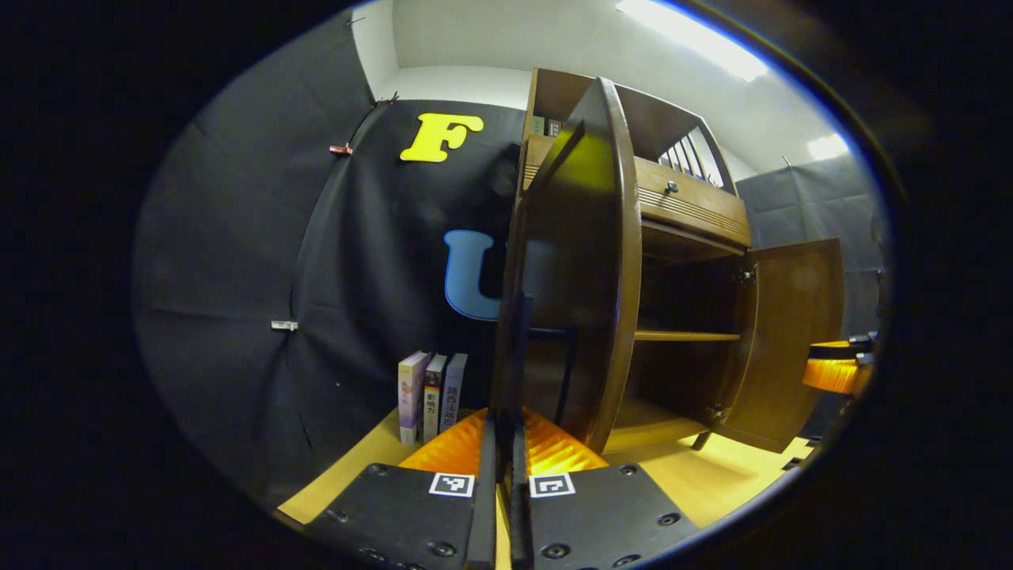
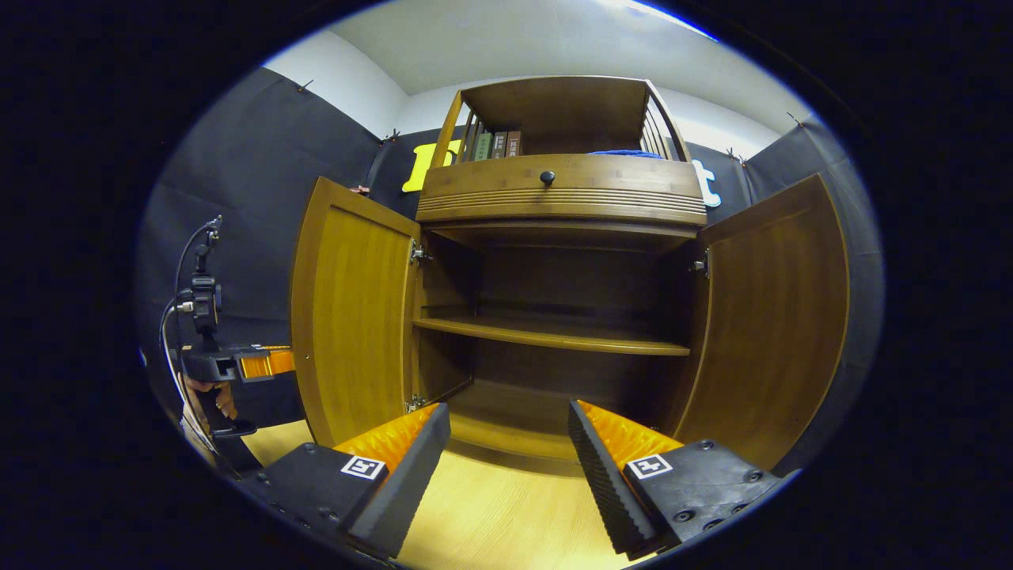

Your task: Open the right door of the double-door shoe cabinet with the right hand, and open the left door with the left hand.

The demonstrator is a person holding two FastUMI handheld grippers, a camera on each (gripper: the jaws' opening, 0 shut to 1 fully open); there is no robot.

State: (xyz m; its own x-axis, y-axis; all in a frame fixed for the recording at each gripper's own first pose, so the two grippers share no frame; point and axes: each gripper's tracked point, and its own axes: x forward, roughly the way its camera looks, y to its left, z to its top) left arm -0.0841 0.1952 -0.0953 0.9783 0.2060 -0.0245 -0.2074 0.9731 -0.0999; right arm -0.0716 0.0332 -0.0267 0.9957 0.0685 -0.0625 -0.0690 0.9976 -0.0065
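Setting: black cloth booth, shoe cabinet (image 2: 554,198) standing on a pale wooden tabletop (image 2: 506,514).
Progress: both doors stand swung wide; the task looks all but done.
Left door (image 2: 352,317): open, its edge close before the left gripper (image 1: 506,443).
Right door (image 2: 779,324): open.
Left jaws: nearly clenched, seemingly pinching the door's edge, though I cannot tell.
Right gripper (image 2: 506,459): jaws released, facing the interior.
Cabinet interior: shelf (image 2: 554,334) bare.
Top rack: a few books (image 2: 495,145).
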